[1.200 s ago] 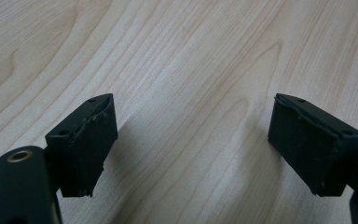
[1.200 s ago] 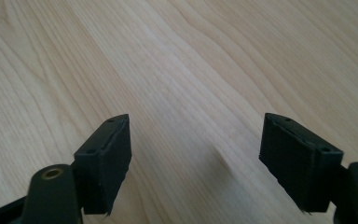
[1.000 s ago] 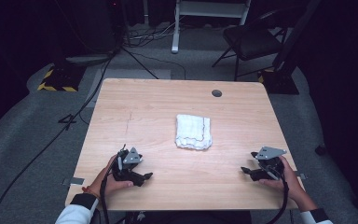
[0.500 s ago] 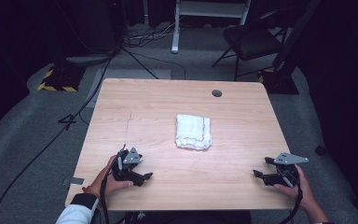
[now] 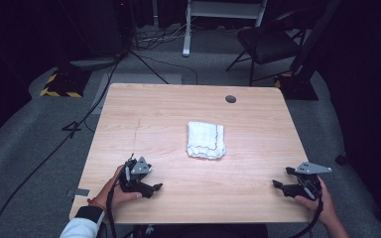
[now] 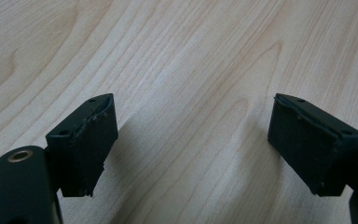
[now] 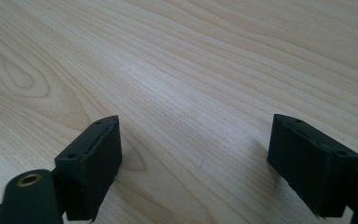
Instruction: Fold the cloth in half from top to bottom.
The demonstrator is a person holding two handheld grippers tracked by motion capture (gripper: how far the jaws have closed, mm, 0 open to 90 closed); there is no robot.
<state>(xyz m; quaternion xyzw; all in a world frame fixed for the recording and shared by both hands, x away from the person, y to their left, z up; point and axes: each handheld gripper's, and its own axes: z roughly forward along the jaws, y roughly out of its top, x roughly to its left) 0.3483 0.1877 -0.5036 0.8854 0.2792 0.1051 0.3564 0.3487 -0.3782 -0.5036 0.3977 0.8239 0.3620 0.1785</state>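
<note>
A folded white cloth (image 5: 207, 140) lies flat near the middle of the wooden table (image 5: 178, 114). My left gripper (image 5: 151, 188) rests on the table near the front left corner, held by a hand, and points to the right. In the left gripper view my left gripper (image 6: 191, 135) has its jaws wide apart over bare wood. My right gripper (image 5: 282, 177) sits by the front right corner and points left. Its jaws have just been opening, and in the right gripper view my right gripper (image 7: 193, 154) stands open with nothing between the pads. Both grippers are well short of the cloth.
A dark round grommet (image 5: 230, 99) sits in the table's far right area. On the grey floor beyond are a black chair (image 5: 270, 44), a white stand base (image 5: 186, 49), trailing cables (image 5: 79, 124) and a yellow-and-black striped block (image 5: 59, 85).
My right gripper has moved to the right, closer to the table's right front corner. My left gripper and the cloth have stayed put.
</note>
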